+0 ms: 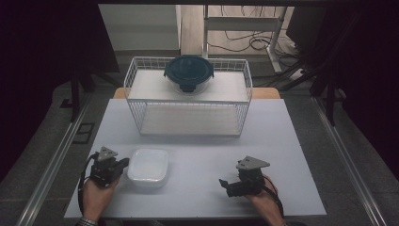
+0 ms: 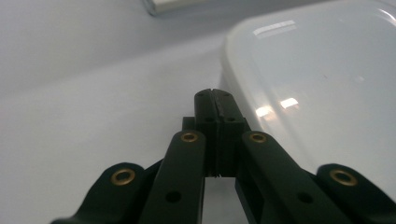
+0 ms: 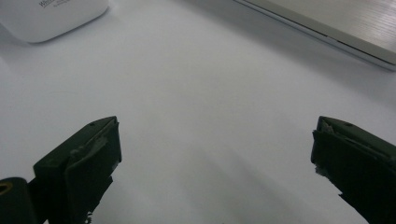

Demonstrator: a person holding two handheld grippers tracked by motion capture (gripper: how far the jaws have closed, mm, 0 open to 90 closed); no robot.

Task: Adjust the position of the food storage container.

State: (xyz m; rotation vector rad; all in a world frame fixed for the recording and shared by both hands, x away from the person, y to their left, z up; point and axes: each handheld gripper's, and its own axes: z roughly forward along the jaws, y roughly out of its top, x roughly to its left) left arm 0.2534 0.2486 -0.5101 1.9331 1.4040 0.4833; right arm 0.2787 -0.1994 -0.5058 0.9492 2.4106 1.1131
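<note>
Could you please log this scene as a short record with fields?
table: white top
dish: white, rounded square, near front left
rack: white wire, two shelves, at the back
container: round, dark lid, on the rack's top shelf
left gripper: jaws shut, nothing between them, just left of the dish
right gripper: jaws wide open, nothing between them, pointing toward the dish
</note>
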